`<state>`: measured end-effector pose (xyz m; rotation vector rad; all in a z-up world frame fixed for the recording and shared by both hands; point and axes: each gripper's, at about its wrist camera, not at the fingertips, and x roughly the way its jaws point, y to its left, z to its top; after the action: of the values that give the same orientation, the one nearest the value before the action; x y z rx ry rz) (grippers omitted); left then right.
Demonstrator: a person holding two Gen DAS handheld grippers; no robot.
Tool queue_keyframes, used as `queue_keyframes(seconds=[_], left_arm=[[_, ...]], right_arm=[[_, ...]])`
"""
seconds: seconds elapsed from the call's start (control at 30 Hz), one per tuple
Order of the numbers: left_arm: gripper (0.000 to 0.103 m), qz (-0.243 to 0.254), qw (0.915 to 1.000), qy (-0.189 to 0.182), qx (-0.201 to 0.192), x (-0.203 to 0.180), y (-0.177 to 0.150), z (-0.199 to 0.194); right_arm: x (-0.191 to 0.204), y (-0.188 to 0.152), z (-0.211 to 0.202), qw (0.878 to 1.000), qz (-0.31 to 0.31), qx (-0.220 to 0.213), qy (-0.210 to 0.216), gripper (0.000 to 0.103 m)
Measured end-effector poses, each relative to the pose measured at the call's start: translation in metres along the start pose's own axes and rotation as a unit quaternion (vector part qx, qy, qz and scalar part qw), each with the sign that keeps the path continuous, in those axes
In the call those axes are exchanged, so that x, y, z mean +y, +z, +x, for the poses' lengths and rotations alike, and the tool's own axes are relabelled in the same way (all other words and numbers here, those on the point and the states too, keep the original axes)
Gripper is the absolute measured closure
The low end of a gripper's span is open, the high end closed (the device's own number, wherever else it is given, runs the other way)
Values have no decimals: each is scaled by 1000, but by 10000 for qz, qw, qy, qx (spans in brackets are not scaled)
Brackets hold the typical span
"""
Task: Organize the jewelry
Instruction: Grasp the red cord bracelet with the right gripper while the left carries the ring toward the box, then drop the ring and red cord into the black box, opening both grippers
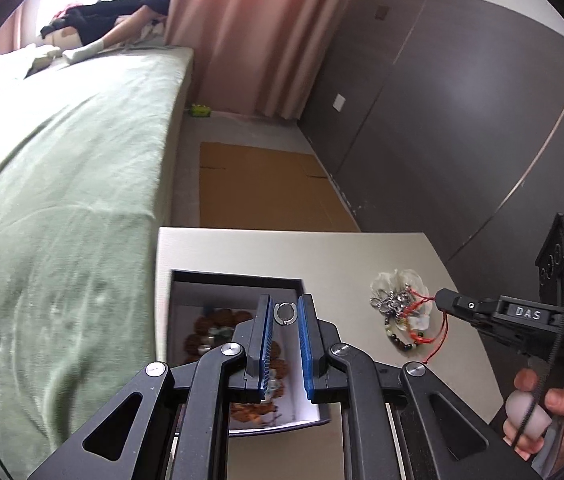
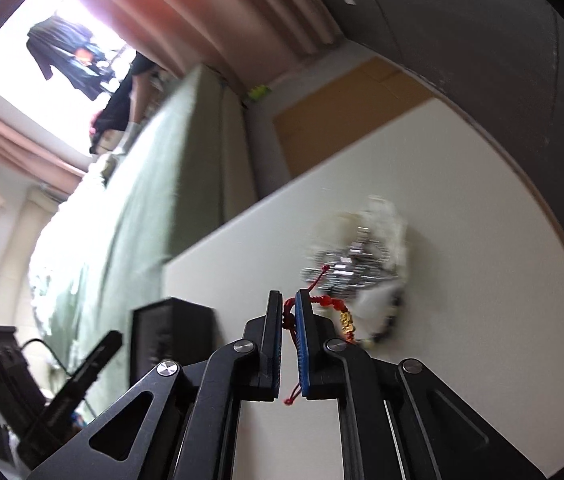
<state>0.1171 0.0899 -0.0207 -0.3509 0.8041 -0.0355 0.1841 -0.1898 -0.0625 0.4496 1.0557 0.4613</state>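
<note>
My left gripper (image 1: 285,314) hovers over an open black box (image 1: 238,280) and is shut on a small silver hoop earring (image 1: 285,314) held between its blue pads. The box holds brown bead bracelets (image 1: 218,322). A jewelry pile (image 1: 400,304) with silver chain, beads and red cord lies on the table to the right. My right gripper (image 2: 289,304) is shut on a red cord bracelet (image 2: 328,303) with gold beads at the pile's edge (image 2: 356,262). It also shows from the side in the left wrist view (image 1: 444,298).
The white table (image 1: 342,252) stands beside a bed with a green cover (image 1: 62,160). Flat cardboard (image 1: 266,184) lies on the floor beyond. A dark wall panel (image 1: 462,120) runs along the right. The black box shows at left in the right wrist view (image 2: 170,336).
</note>
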Motion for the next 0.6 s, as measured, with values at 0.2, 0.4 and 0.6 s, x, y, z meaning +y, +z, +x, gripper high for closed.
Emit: queue_keyframes(seconds=[0.2, 0.4, 0.6], left_arm=[[90, -177, 9998, 61, -90, 19, 3, -10], [90, -362, 9991, 154, -147, 39, 5, -17], [90, -461, 9987, 179, -100, 48, 4, -16]], right_arm=[[39, -12, 8, 9976, -266, -27, 644, 95], [85, -24, 22, 9890, -744, 69, 1276, 95], [119, -34, 44, 9832, -1059, 311, 1457, 92]])
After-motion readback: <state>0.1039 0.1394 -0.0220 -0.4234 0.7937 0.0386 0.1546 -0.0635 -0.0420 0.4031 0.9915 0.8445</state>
